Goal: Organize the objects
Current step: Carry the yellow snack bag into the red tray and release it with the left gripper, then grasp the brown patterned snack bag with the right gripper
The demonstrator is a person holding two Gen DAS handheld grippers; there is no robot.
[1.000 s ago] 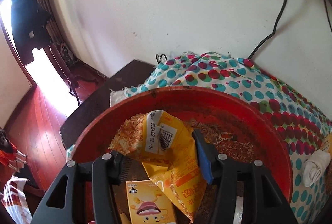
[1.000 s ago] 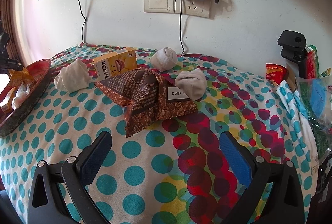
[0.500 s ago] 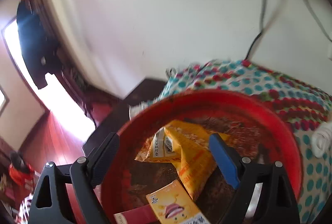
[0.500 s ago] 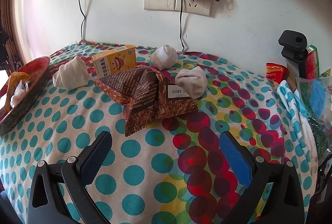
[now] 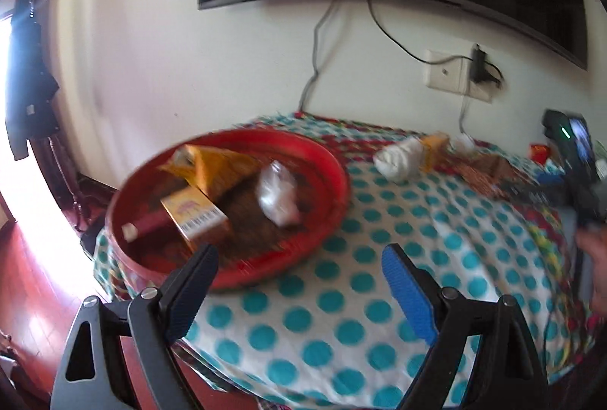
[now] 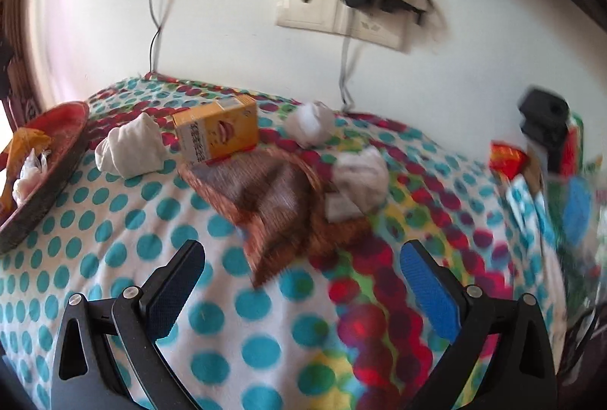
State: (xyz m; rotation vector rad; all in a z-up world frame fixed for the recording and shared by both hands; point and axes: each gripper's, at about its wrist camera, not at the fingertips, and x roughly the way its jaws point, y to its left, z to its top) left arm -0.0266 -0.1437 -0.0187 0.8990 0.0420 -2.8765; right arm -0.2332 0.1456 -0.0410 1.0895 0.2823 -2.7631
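Left tongs (image 5: 299, 267) have let go of the yellow snack bag (image 5: 216, 169), which now lies in the red tray (image 5: 334, 205) ahead-left of them beside a yellow box (image 5: 195, 218) and a white wad (image 5: 279, 194); their jaws stand wide and empty, pulled back over the dotted worktop (image 5: 341, 326). Right tongs (image 6: 301, 264) are also wide and empty. One item looks filed; likely next are the brown bag (image 6: 273, 197) just ahead of the right tongs, then the second yellow box (image 6: 218, 133) and white bundles (image 6: 131, 150) beyond it.
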